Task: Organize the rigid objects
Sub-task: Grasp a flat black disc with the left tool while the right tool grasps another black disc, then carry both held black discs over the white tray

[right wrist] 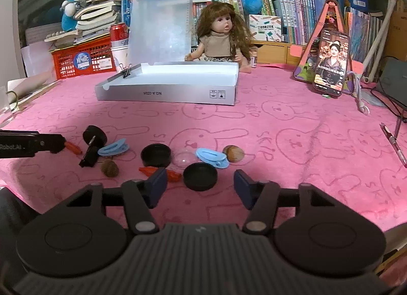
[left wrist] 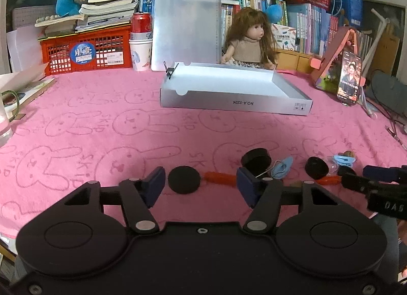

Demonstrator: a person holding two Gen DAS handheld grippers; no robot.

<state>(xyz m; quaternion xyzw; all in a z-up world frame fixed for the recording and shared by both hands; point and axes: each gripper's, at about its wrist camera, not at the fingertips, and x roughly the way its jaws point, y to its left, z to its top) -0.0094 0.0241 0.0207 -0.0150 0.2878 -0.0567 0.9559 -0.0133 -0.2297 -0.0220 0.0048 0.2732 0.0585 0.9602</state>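
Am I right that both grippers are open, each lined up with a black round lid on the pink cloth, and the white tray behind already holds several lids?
Not quite: the white tray holds no lids, as the right wrist view shows; only a binder clip sits on its rim. The rest stands.

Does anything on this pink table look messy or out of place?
Yes. Small things lie scattered on the pink rabbit-print cloth: round black lids, light blue plastic clips, brown walnuts and orange pieces. The shallow white cardboard tray behind them holds almost nothing, only a black binder clip on its rim.
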